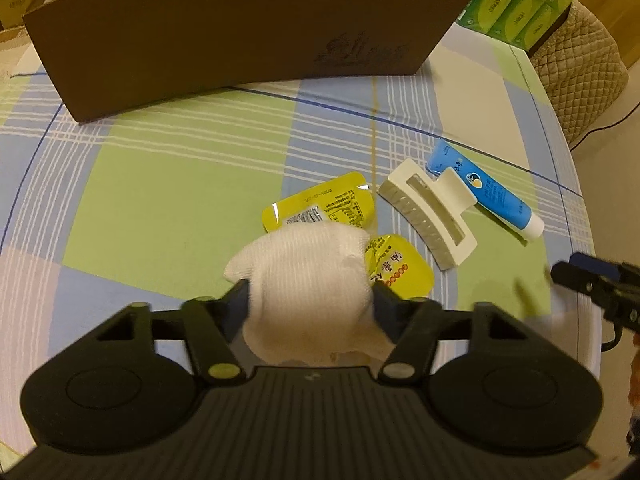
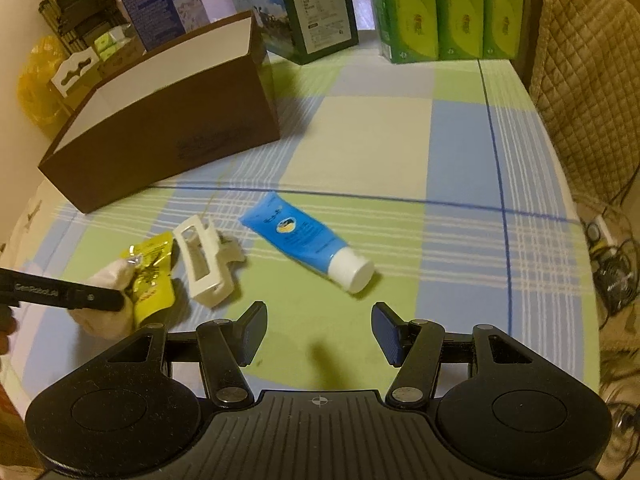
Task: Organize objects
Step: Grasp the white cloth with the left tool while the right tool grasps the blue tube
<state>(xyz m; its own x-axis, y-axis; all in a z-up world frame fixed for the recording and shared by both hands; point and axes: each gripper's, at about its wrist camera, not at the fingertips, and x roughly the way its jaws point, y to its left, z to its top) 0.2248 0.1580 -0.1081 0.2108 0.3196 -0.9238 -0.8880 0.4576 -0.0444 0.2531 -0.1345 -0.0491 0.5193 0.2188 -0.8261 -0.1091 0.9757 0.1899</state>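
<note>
White cloth [image 1: 304, 276] pinched in left gripper [image 1: 310, 300] jaws; right gripper [image 2: 318, 332] jaws apart.

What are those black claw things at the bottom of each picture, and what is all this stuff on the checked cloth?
Each claw is a hand-held two-finger gripper, with a wide-angle camera looking forward along its fingers. One picture comes from the left gripper, the other from the right gripper. A person holds one in each hand; there is no robot arm.

The left gripper is squeezing a white cloth bundle. The right gripper is open and empty.

On the checked tablecloth lie two yellow packets, a white hair claw clip and a blue tube with a white cap. Behind them stands an open brown cardboard box, probably where the things will go. Green packs are stacked further back.
</note>
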